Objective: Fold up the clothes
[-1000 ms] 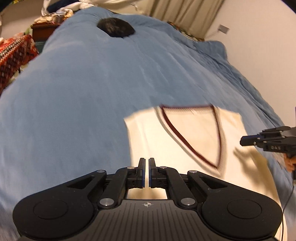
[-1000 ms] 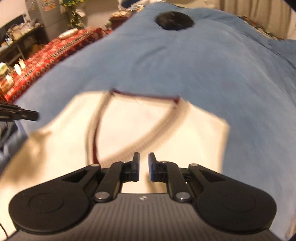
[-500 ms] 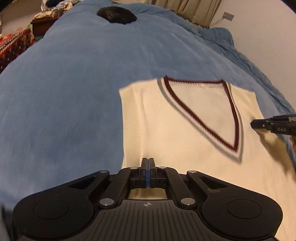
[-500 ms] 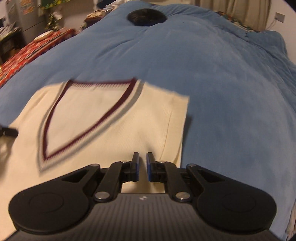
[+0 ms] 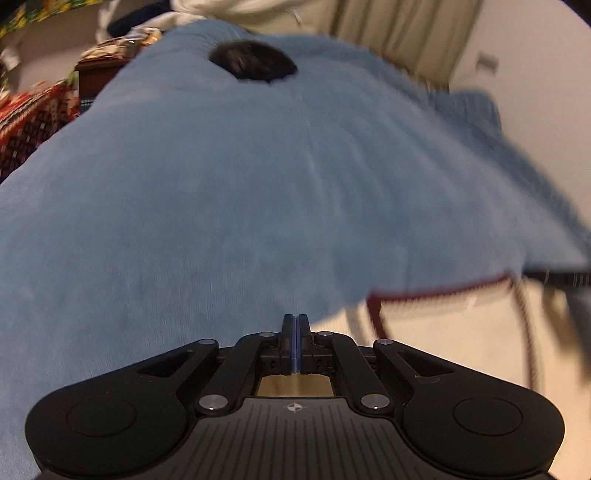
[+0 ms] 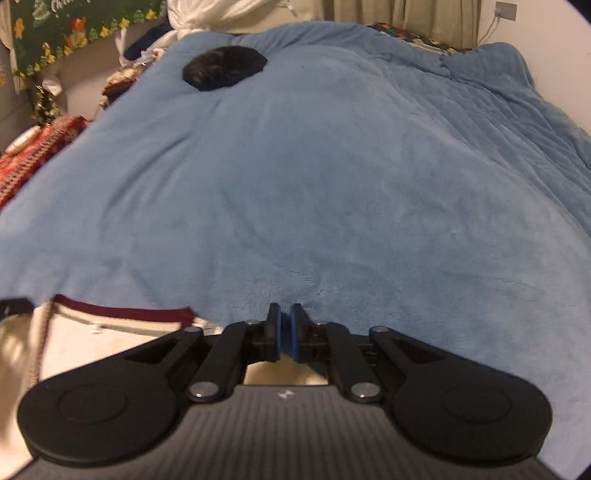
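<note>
We see a cream V-neck sweater vest [image 5: 443, 332] with a maroon neckline trim lying flat on a blue fleece blanket [image 5: 240, 192] that covers the bed. In the left wrist view the vest sits at the lower right, its collar edge blurred; in the right wrist view it sits at the lower left, partly under the tool body. Our left tongs [image 5: 294, 325] are pressed fully together, blue pads touching, with nothing visible between them, at the vest's near-left edge. Our right tongs [image 6: 284, 321] stand at a narrow gap, no cloth visibly pinched, over the blanket beside the vest's collar corner. A black round furry thing [image 6: 225, 66] rests far up the blanket. Curtains [image 5: 399, 33] hang behind the bed.
</note>
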`<state>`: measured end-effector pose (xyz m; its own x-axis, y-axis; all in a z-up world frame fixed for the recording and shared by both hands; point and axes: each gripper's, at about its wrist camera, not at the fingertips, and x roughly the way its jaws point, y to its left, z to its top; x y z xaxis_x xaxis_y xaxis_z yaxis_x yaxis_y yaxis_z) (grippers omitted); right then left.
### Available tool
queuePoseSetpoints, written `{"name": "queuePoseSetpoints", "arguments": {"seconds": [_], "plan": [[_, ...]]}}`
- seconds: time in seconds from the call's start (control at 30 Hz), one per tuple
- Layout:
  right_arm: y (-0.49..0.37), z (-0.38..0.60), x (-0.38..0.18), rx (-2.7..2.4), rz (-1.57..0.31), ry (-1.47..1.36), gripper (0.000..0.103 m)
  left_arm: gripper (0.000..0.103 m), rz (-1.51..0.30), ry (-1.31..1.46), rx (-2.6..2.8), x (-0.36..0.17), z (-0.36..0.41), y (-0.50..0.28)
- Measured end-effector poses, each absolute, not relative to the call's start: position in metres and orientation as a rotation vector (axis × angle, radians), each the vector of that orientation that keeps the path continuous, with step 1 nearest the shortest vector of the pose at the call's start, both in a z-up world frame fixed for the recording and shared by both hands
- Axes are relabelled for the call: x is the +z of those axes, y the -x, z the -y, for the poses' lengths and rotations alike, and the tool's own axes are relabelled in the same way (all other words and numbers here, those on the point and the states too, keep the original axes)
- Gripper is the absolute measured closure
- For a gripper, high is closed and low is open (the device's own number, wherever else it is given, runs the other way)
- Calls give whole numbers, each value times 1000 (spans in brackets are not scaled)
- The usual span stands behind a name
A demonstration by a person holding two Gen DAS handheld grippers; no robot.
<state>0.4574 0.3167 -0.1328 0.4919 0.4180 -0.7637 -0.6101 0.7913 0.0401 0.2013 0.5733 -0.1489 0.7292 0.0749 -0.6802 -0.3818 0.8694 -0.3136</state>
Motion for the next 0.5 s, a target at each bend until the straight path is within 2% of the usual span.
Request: {"name": "queuePoseSetpoints", "arguments": {"seconds": [0.2,0.3,0.5], "plan": [[-392,-264,-90,751,-859,286,93,100,-721,461,133,-109,-546,-139],[-347,-226,-86,786,-892,291,92,100,-756,441,72,-101,-517,-95],[-272,-179,-110,825,-919,339,92,100,-827,449,11,-138,-473,-30]]}}
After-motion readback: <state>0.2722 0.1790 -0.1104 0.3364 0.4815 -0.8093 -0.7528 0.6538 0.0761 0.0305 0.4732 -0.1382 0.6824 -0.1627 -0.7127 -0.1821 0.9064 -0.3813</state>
